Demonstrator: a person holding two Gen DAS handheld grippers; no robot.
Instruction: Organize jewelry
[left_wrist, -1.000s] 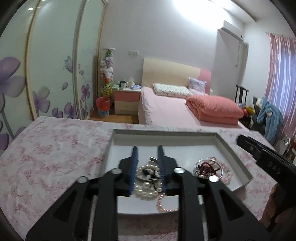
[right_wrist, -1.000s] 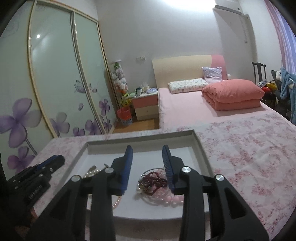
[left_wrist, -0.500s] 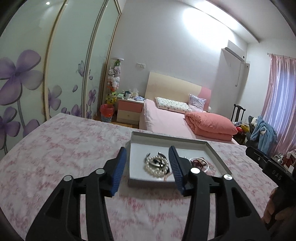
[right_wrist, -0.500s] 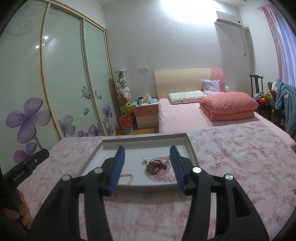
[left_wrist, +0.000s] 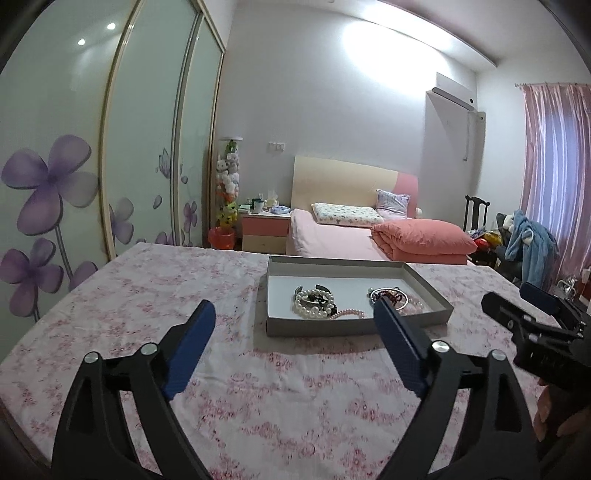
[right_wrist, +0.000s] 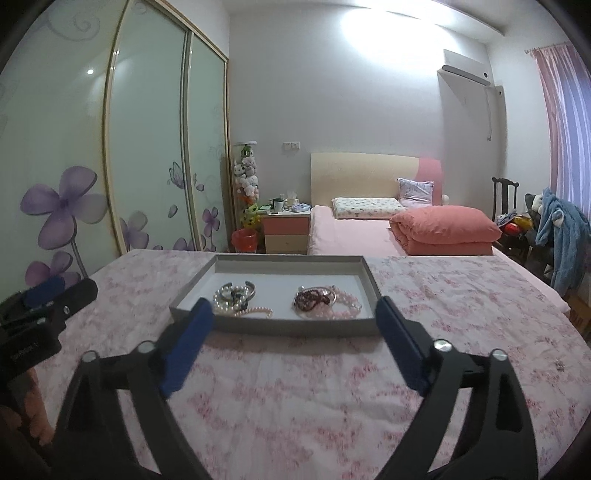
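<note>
A shallow grey tray (left_wrist: 354, 326) (right_wrist: 258, 325) sits on the pink floral tablecloth. Inside lie a white pearl bracelet (left_wrist: 312, 306) (right_wrist: 227, 297), a thin pink bead strand (left_wrist: 349, 314) (right_wrist: 256, 312), and a dark red bead bundle (left_wrist: 391, 295) (right_wrist: 312, 298) with pink beads (right_wrist: 347, 304). My left gripper (left_wrist: 293, 326) is wide open and empty, held back from the tray's near edge. My right gripper (right_wrist: 293, 325) is wide open and empty, also short of the tray. Each gripper shows in the other's view, the right one (left_wrist: 532, 325) and the left one (right_wrist: 44, 306).
The table (right_wrist: 295, 387) carries a pink floral cloth. A small pale object (right_wrist: 559, 365) lies on the cloth at the far right. Behind are a bed (right_wrist: 406, 229), a nightstand (right_wrist: 286, 230), a flowered wardrobe (right_wrist: 110, 166) and a chair with clothes (right_wrist: 554, 229).
Both grippers pulled back from over the tray and opened wide. The jewelry stays in the tray, which now looks smaller and farther away.
</note>
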